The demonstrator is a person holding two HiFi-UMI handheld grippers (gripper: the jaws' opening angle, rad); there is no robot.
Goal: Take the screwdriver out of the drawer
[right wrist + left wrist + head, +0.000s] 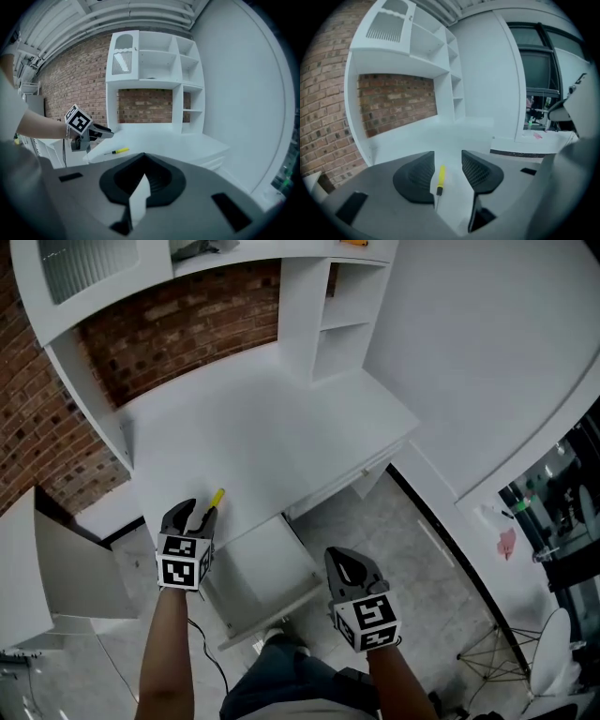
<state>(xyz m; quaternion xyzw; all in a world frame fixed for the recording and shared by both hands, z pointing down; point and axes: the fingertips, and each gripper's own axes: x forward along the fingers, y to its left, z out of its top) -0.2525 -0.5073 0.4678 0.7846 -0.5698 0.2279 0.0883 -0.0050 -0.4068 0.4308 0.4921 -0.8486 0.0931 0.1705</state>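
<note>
Right gripper hangs shut beside the pulled-out drawer. Left gripper, jaws apart and gripping nothing, hovers at the desk front edge, and the screwdriver lies there on top.

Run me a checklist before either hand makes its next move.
1. Screwdriver out of the drawer and lying on the desk: ok.
2. Left tool let go, jaws apart on either side of the screwdriver with no pad pressing on it: ok.
3. Right tool empty, jaws together with nothing between them: ok.
4. Drawer pushed back in: not ok, it stands pulled out below the desk's front edge.
5. Screwdriver safe from rolling off: cannot tell; it lies near the front edge.
</note>
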